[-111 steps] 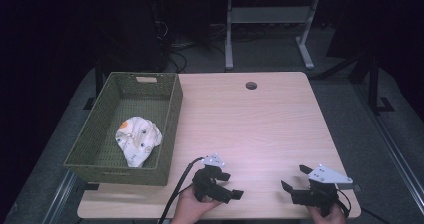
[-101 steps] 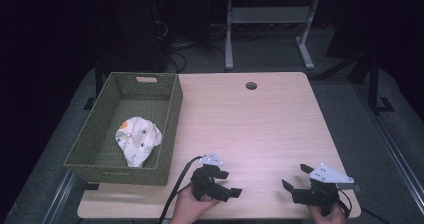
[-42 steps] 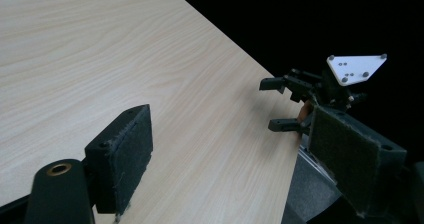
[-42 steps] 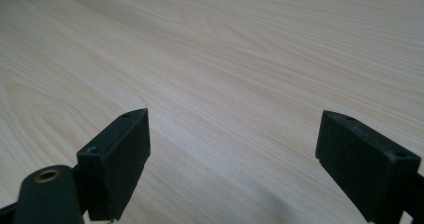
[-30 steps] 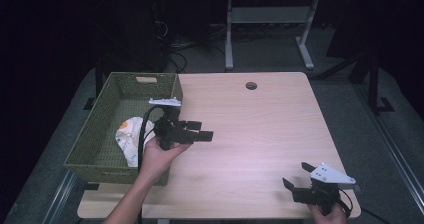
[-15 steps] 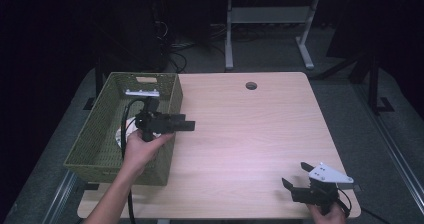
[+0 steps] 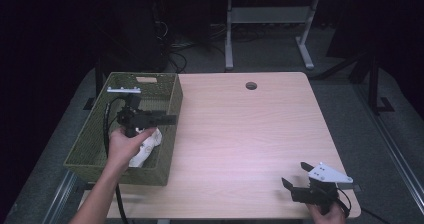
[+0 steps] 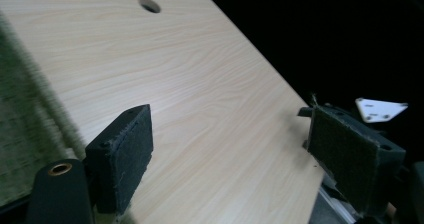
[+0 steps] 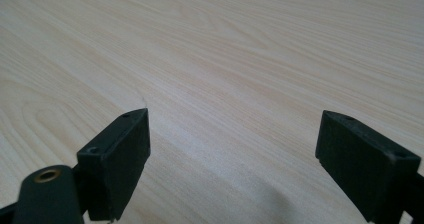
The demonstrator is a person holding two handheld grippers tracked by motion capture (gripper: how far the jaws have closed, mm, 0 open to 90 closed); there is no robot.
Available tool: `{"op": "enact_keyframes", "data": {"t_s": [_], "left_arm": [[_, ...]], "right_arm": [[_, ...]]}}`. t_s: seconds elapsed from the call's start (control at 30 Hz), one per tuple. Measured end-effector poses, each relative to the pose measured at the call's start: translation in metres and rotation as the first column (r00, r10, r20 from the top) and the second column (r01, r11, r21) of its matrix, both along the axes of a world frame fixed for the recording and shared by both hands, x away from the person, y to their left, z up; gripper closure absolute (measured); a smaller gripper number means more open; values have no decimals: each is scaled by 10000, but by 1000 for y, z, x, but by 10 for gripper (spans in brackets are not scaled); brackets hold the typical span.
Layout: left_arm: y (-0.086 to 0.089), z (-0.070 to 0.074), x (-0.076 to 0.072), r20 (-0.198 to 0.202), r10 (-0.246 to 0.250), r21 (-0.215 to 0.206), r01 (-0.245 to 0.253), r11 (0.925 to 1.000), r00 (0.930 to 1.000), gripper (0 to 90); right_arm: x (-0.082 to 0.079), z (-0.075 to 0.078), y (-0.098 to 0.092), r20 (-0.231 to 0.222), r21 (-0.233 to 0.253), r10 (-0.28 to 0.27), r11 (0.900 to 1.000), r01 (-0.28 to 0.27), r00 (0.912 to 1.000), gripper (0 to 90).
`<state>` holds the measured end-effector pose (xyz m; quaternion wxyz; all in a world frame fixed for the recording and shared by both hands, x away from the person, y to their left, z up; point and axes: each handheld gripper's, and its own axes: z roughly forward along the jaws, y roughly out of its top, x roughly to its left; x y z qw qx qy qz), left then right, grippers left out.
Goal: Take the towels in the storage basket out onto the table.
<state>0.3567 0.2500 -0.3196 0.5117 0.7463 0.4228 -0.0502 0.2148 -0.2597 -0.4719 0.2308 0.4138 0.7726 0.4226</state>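
Far left in the high view: green woven basket (image 7: 80, 156) on the table's left edge, w/ a crumpled white cloth (image 7: 145, 145) inside, near its right wall toward the front. The person's left hand (image 7: 121, 145) holds the left gripper (image 7: 169, 119) above the basket, over the cloth; its tips point sideways, reaching over the right rim twd the table (image 7: 250, 134). Left gripper view confirms: jaws wide apart, nothing between them, pads aimed across bare wood w/ the basket weave blurred at the lower left, so the tool isn't facing the cloth at all.

Risks as I judge them: to grab the cloth the gripper has to tip down inside a tight space; jaws this wide could catch the rim or wall and drag the light basket off the table edge. A shallow pinch may take only one fold, so the cloth slips on lift. Trailing cable (image 7: 106, 129) hangs into the basket, could snag.

Mid-table bare apart from the grommet hole (image 7: 251, 85). Far right, front corner: right gripper (image 7: 290, 185), jaws spread, empty, low over the wood, well apart from the work.
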Motion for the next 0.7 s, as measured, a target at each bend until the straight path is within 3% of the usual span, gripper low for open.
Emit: {"op": "enact_keyframes", "data": {"t_s": [0.2,0.37,0.43,0.5,0.63,0.7], "left_arm": [[15,-4,3,103,554,900,-561,9944,9984,197],[27,-5,4,76,973,1159,-975,9885,9952,198],[34,-7,5,100,1169,1509,-1171,9816,9931,199],[39,-9,6,25,1290,1602,-1277,9788,9916,208],[51,-16,8,-42,1771,2111,-1723,9622,9842,219],[58,-20,10,-106,2072,2408,-1986,9500,9782,219]], "right_arm": [[0,0,0,-28,6,-1,10000,1,10000,138],[0,0,0,-25,3,-3,10000,3,10000,138],[-1,0,0,-50,2,-7,10000,7,10000,138],[-1,0,1,-57,2,2,10000,-2,10000,138],[-1,0,1,-52,8,5,10000,-5,10000,138],[0,-1,1,-67,-6,9,10000,-9,10000,138]]}}
